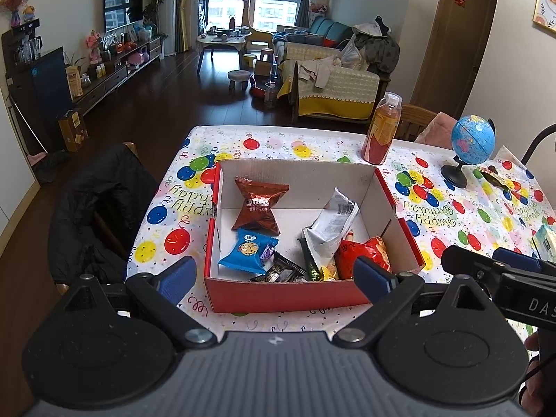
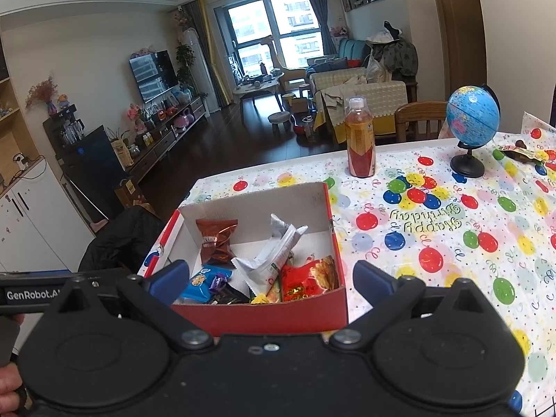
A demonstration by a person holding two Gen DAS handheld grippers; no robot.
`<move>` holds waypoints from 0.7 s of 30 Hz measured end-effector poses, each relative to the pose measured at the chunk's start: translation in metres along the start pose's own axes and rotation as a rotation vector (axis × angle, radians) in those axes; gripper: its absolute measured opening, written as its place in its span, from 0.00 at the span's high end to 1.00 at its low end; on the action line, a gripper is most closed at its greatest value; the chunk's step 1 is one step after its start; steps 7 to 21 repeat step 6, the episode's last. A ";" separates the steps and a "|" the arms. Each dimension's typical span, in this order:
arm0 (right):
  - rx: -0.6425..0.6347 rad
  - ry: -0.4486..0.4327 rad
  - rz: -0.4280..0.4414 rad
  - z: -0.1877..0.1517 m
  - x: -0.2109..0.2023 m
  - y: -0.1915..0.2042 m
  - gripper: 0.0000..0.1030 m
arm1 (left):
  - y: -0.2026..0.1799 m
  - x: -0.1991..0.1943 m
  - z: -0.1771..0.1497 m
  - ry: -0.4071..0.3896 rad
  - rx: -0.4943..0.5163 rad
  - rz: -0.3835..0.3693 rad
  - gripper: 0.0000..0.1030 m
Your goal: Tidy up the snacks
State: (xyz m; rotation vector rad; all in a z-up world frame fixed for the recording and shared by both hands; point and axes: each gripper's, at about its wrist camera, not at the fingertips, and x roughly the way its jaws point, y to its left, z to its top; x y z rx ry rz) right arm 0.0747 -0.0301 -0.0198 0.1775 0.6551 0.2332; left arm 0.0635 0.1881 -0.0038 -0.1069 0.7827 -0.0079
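Red cardboard box [image 1: 278, 299] sits on your counter [image 1: 451, 215] just ahead of both grippers. Your left gripper [image 1: 274, 272] and right gripper [image 2: 271, 278] each hold their jaws spread wide, empty, framing the box's near wall. Inside lie one brown Oreo pack [image 1: 260, 205], one blue cookie pack [image 1: 248, 250], one white wrapper [image 1: 332, 224], one red bag [image 1: 365, 255].

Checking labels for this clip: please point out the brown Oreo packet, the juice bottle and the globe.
Brown Oreo packet [image 1: 260, 205], left wrist view, on the logo at the packet's middle.
Juice bottle [image 2: 360, 142], right wrist view, on the label of the body.
Globe [image 2: 472, 115], right wrist view, on the blue sphere.
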 end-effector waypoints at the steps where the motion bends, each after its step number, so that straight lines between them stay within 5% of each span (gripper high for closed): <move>1: 0.001 0.000 -0.001 -0.001 -0.001 0.001 0.02 | 0.000 0.000 0.000 0.000 0.001 -0.001 0.05; 21: 0.006 -0.001 -0.007 -0.002 -0.004 0.001 0.02 | -0.001 -0.004 -0.002 0.002 0.005 -0.015 0.05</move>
